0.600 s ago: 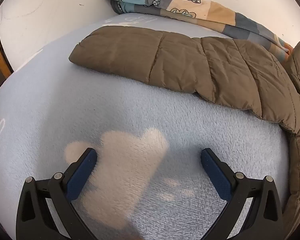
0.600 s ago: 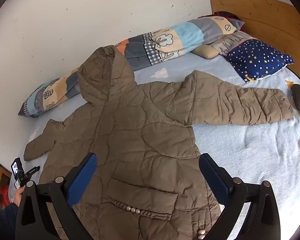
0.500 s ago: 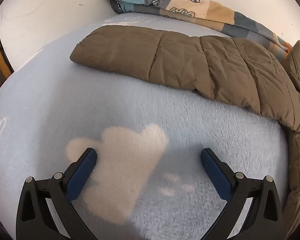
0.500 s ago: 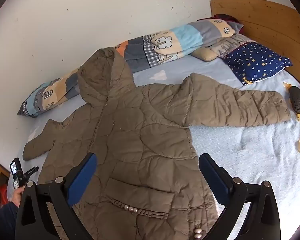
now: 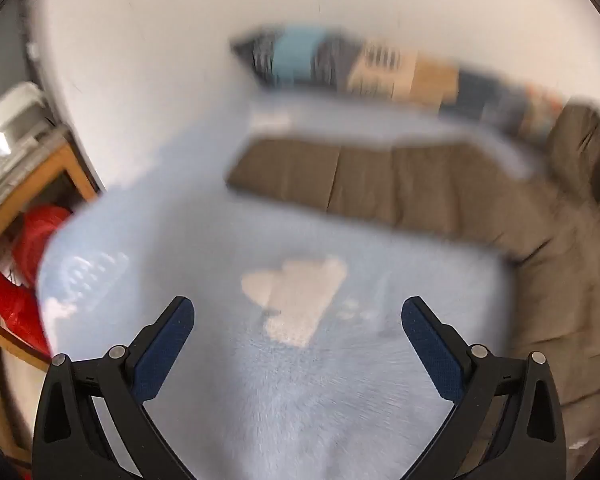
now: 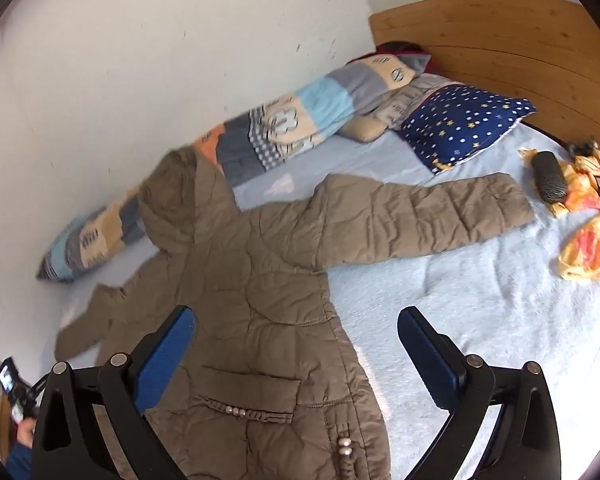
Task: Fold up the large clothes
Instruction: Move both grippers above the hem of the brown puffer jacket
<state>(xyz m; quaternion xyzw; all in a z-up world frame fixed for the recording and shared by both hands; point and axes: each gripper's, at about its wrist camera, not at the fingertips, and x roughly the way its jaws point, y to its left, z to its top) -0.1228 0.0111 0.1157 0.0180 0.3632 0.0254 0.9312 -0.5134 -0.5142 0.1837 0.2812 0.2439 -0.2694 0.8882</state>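
Note:
A brown quilted hooded coat [image 6: 252, 280] lies spread flat on the light blue bed [image 6: 480, 300], both sleeves stretched out. Its right sleeve [image 6: 420, 216] reaches toward the pillows. Its left sleeve [image 5: 360, 176] lies across the blurred left wrist view. My left gripper [image 5: 298, 316] is open and empty above bare blanket, short of that sleeve. My right gripper [image 6: 296, 324] is open and empty above the coat's lower right side.
A patchwork rolled quilt [image 6: 284, 128] lies along the wall. A starry blue pillow [image 6: 460, 124] and a wooden headboard [image 6: 500, 40] are at the far right. Orange cloth [image 6: 588, 236] and a dark object [image 6: 548, 176] lie at the right. A wooden shelf [image 5: 32, 184] stands left of the bed.
The left gripper has pulled back and swung left, so the sleeve looks farther away and the shelf shows. The right gripper has shifted right, toward the coat's edge.

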